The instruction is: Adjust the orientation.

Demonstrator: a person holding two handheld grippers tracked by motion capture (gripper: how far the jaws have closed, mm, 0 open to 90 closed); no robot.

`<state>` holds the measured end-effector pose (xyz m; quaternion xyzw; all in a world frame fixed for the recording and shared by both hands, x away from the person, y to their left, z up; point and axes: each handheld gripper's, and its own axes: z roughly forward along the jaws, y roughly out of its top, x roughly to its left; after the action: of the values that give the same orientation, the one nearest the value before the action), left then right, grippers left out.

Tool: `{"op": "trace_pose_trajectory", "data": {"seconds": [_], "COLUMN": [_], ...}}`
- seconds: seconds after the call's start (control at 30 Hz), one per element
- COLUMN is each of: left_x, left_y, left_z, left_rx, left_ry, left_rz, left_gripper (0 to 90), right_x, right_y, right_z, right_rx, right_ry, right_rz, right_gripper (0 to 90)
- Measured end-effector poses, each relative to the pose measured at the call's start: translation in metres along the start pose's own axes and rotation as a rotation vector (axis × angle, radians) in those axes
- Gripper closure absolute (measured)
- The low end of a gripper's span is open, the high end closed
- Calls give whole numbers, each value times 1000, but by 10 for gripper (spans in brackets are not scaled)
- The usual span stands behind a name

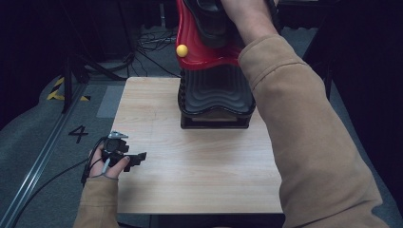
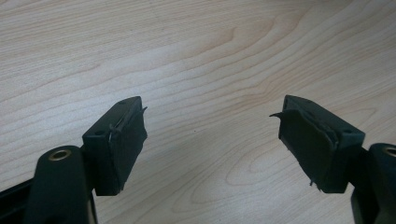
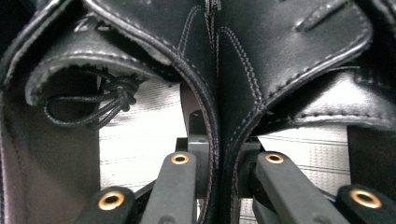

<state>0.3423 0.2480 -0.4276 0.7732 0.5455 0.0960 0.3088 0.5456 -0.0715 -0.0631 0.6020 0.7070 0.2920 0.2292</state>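
Observation:
A pair of black leather shoes (image 3: 261,51) hangs from my right gripper (image 3: 218,140), whose jaws are shut on the two inner collars pressed together. A knotted black lace (image 3: 112,98) lies inside the left shoe. In the high view the shoes (image 1: 214,85) are held up over the far edge of the table, with red and black ridged soles facing the camera, under the person's raised right hand (image 1: 247,16). My left gripper (image 1: 138,159) rests near the table's left edge. Its jaws (image 2: 210,140) stand wide open over bare wood with nothing between them.
A black open box (image 1: 215,121) stands on the light wooden table (image 1: 199,171) at its far edge, right under the shoes. A small yellow ball (image 1: 181,50) shows beside the red sole. Cables, a rail and a floor mark lie to the left.

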Motion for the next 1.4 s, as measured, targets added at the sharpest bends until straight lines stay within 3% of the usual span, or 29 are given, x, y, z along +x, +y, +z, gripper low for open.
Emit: {"op": "trace_pose_trajectory", "data": {"seconds": [0.23, 0.43, 0.67, 0.8, 1.13, 1.23, 1.4], "left_x": [0, 0, 1, 0, -3, -6, -8], "left_y": [0, 0, 0, 0, 2, 3, 4], "left_z": [0, 0, -1, 0, -1, -1, 0], "left_rx": [2, 0, -4, 0, 1, 2, 4], "left_ry": [4, 1, 1, -2, 3, -1, 3], "left_rz": [9, 6, 6, 5, 14, 16, 29], "left_gripper": [236, 236, 236, 236, 236, 237, 236], "right_x": [2, -1, 4, 4, -4, -9, -19], "right_y": [-10, -17, -16, -17, -19, -21, -24], "right_z": [16, 32, 33, 33, 25, 19, 15], "right_rx": [-15, -18, -8, 5, 9, 7, -6], "right_ry": [-34, -18, -32, -29, 22, 58, 66], "right_rz": [11, 67, 35, 15, 6, 9, 13], "right_gripper": [819, 819, 792, 698, 540, 489, 471]}}
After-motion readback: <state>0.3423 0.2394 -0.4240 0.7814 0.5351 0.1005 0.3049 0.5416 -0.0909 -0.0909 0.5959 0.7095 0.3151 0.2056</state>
